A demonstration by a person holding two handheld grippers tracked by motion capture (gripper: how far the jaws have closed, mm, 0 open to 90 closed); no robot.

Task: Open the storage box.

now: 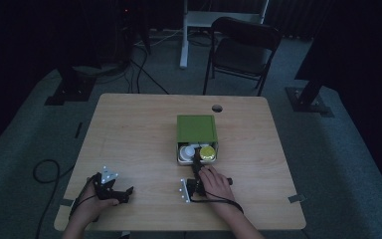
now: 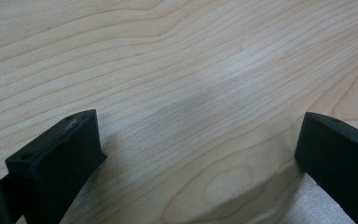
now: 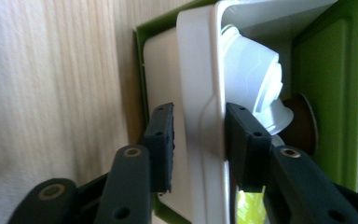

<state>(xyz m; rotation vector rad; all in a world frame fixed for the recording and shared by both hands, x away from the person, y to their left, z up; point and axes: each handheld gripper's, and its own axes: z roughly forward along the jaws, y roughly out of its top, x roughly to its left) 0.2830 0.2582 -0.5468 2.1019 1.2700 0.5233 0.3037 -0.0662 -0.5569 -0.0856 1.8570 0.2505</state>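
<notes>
While right tool (image 3: 198,140) straddles drawer (image 3: 200,93), chair (image 1: 243,47) behind.

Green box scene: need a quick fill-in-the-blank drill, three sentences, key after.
1. The right gripper has its jaws around the front wall of the ____ tray.
2. That tray sits partly inside the ____ box.
3. The left gripper has its jaws ____ over bare table.

Missing words: white; green; open
</notes>
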